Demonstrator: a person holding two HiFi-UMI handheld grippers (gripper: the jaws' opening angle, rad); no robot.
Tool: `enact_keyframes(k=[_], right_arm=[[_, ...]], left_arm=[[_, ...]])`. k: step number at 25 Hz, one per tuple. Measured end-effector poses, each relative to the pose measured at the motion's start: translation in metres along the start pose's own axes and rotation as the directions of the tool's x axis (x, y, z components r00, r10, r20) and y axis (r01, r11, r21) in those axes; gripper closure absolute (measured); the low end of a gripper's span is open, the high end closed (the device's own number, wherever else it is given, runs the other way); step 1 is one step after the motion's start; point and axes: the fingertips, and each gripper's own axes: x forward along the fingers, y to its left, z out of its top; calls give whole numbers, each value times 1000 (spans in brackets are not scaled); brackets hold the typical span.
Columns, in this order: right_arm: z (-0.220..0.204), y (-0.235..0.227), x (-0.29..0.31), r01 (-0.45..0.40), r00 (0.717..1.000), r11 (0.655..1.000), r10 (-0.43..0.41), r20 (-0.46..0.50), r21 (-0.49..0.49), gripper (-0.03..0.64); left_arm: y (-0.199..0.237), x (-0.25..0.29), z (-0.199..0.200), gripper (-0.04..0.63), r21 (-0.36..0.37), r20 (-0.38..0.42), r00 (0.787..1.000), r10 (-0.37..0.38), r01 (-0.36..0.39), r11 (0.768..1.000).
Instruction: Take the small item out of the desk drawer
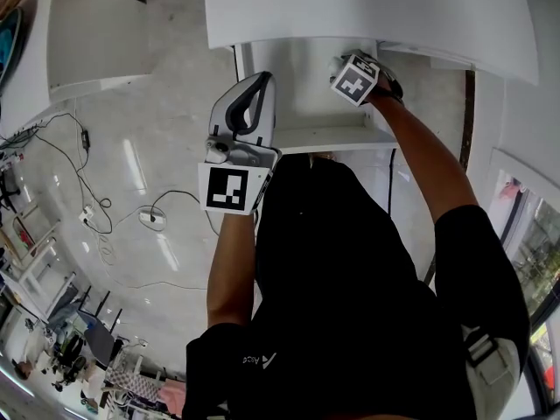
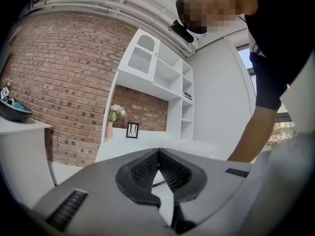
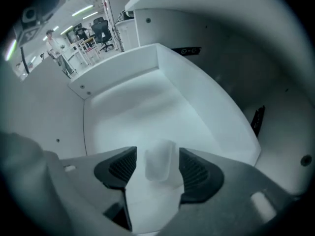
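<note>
The right gripper (image 3: 157, 154) points down into the drawer (image 3: 123, 75) with its jaws wide. The item (image 3: 160, 162) lies between the pads, untouched, on the drawer floor, its long axis 12-to-6 in the right gripper view. Nothing else shows inside. The left gripper (image 2: 158, 152), tips together and empty, sits at the drawer's 8 o'clock, farther off.

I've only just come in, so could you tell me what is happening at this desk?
A person is working with a handheld gripper in each hand. The right gripper points down into the open white drawer, its jaws apart on either side of a small translucent item lying on the drawer floor, not yet gripping it. The left gripper is shut and empty, held outside the drawer.
</note>
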Motion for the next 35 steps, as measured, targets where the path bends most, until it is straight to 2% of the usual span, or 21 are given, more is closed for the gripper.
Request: enact_keyframes(k=[7, 15, 18, 22, 28, 32, 35], right_arm=[[2, 3, 11, 17, 998, 999, -20, -65, -49, 348], [-3, -2, 22, 35, 989, 998, -43, -143, -58, 352], [-8, -8, 27, 74, 978, 995, -85, -191, -68, 439], [-8, -13, 28, 87, 974, 995, -95, -205, -49, 448], [-8, -11, 16, 101, 985, 995, -100, -138, -1, 453], [-1, -8, -3, 90, 996, 994, -89, -17, 61, 453], [3, -4, -33, 70, 992, 990, -83, 98, 121, 453]], left_arm=[[4, 4, -8, 595, -1, -14, 1000, -17, 17, 1000], [5, 0, -12, 595, -9, -26, 1000, -14, 13, 1000], [5, -3, -12, 595, -4, -28, 999, -17, 17, 1000], [7, -4, -8, 595, -9, -11, 1000, -16, 16, 1000], [8, -10, -10, 595, -6, -17, 1000, -10, 10, 1000], [5, -12, -16, 595, 5, -38, 999, -24, 24, 1000], [-8, -8, -3, 595, -4, -4, 999, -40, 40, 999]])
